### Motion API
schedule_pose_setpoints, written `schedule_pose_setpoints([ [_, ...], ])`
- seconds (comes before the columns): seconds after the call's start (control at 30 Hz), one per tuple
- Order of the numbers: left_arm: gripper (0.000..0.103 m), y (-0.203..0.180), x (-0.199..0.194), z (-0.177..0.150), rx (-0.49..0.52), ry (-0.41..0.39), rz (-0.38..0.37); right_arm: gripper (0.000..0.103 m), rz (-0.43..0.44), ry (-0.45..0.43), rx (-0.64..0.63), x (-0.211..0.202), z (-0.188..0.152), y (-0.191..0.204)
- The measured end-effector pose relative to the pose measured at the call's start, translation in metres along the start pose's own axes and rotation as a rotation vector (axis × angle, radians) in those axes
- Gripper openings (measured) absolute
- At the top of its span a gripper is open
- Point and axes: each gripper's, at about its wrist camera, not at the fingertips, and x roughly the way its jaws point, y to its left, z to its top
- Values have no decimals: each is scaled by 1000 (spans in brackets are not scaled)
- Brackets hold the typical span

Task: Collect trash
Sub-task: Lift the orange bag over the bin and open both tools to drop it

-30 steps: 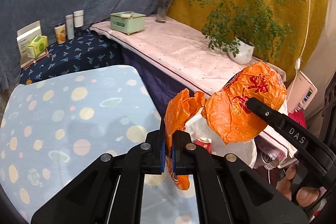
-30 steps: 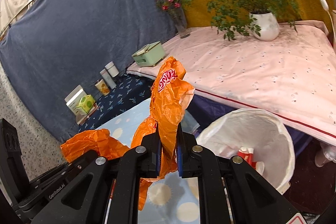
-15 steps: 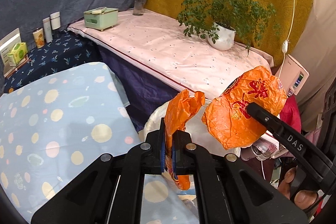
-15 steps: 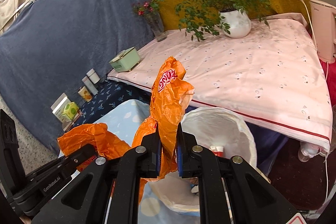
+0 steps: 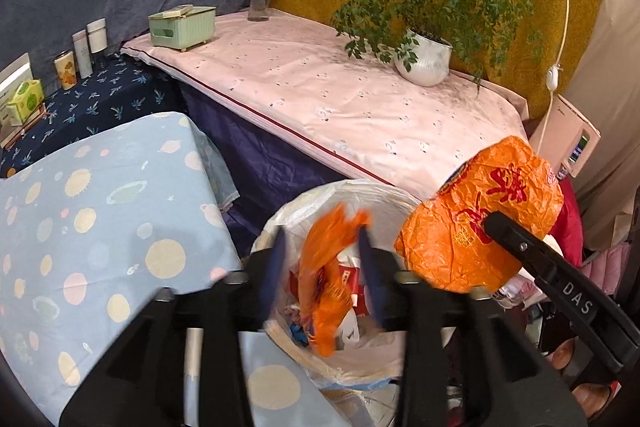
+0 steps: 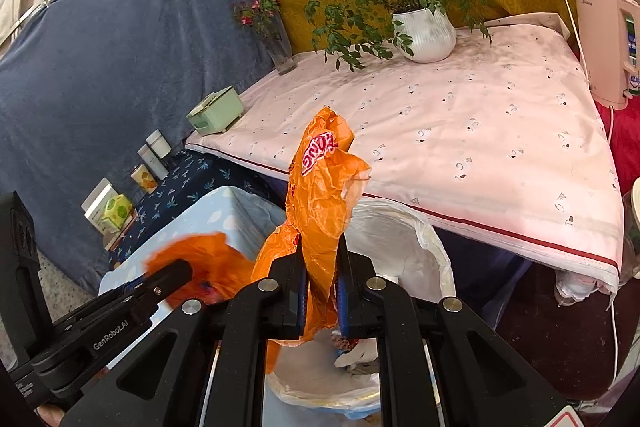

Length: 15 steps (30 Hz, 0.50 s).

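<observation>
The left hand-held gripper (image 5: 320,267) stands spread above the white-lined bin (image 5: 280,227); a blurred orange wrapper (image 5: 326,283) hangs loose between its fingers, over the trash in the bin. The right hand-held gripper (image 6: 320,291) is pinched on a second orange wrapper (image 6: 320,187), which stands up past its fingertips, just right of the bin's mouth. The bin sits between the dotted table (image 5: 100,227) and the pink bed (image 5: 360,99).
</observation>
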Motion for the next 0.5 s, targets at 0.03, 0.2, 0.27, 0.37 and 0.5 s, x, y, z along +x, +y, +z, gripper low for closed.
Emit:
schedule_pose_setpoints([
  [0.03, 55, 1, 0, 0, -4, -14, 7, 11, 0, 3, -1, 2, 0, 0],
  [0.2, 55, 6, 2, 0, -3, -13, 18, 13, -8, 9, -22, 7, -1, 4],
  [0.27, 56, 11, 2, 0, -8, -12, 30, 16, -5, 12, -31, 10, -2, 7],
  [0.37, 59, 21, 1, -1, -21, -11, 49, 16, -6, 14, -38, 14, -2, 12],
  [0.5, 60, 32, -3, -4, -38, -12, 69, 17, 0, 22, -47, 18, -4, 20],
])
